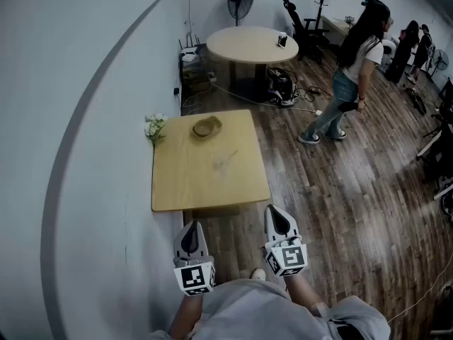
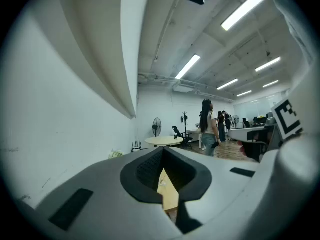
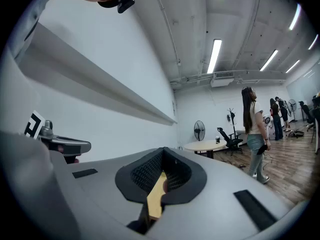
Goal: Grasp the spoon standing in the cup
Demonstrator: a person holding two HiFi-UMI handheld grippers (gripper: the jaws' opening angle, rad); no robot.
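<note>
We keep our left gripper (image 1: 192,227) and right gripper (image 1: 274,211) squeezed closed, holding nothing; the spoon (image 1: 230,155) in its clear cup (image 1: 225,161) stands well ahead on the smooth, square wooden table (image 1: 180,186).

I am looking at a small table (image 1: 212,190) of pale wood, smooth and not shiny. The floor (image 1: 340,190) is showing dark, slightly glossy wood boards. The left gripper (image 1: 192,227) and right gripper (image 1: 278,211) are looking like matt grey plastic with bumpy black pads (image 2: 146,170).
</note>
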